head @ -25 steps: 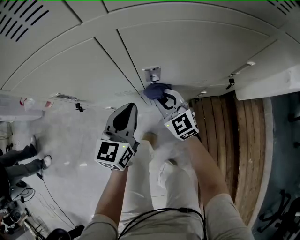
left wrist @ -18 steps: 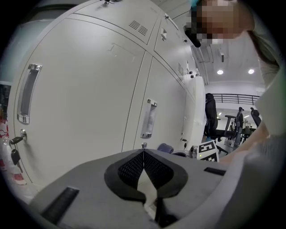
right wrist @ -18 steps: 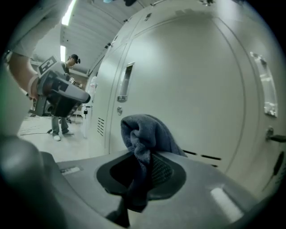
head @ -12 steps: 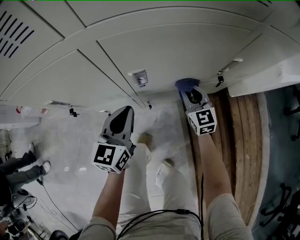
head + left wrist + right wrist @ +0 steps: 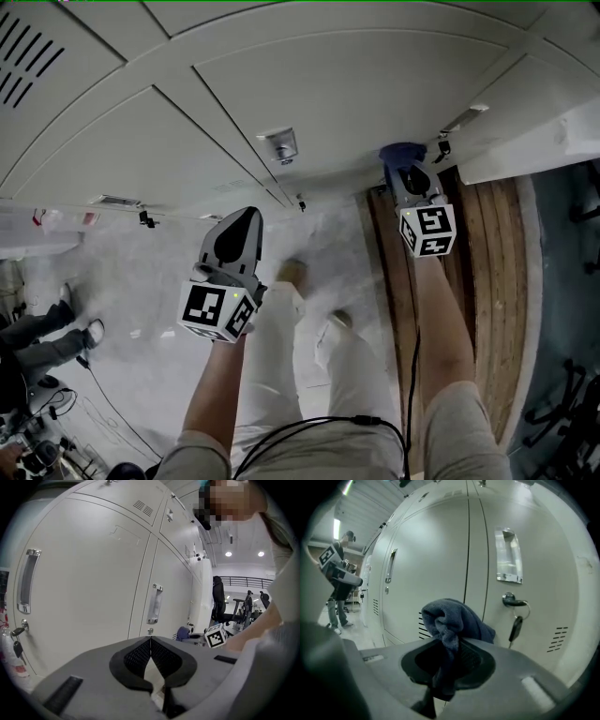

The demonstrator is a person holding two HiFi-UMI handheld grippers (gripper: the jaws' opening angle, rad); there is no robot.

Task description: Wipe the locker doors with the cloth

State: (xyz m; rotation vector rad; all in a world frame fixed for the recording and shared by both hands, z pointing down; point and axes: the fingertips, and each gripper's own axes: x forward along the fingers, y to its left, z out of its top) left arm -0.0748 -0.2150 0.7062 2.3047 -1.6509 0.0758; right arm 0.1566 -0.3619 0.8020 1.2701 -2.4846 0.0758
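Note:
A dark blue cloth (image 5: 454,617) bunches out of my right gripper (image 5: 451,643), which is shut on it. In the head view the cloth (image 5: 401,153) presses against the low part of a pale grey locker door (image 5: 366,89), just left of a key (image 5: 441,147) hanging in its lock. The right gripper view has that key (image 5: 515,628) and a metal handle (image 5: 506,556) to the right of the cloth. My left gripper (image 5: 244,217) hangs back from the lockers, shut with nothing in it; its pads (image 5: 144,652) meet at the tip.
Another door handle (image 5: 281,145) sits between the two grippers, and a further handle (image 5: 153,604) shows ahead of the left one. Wooden boards (image 5: 487,244) lie under the right arm. A person's legs (image 5: 42,333) stand at far left, and cables (image 5: 103,394) trail on the floor.
The right gripper has carried the cloth rightward along the locker front, from beside the middle handle to next to the hanging key. The left gripper has barely shifted.

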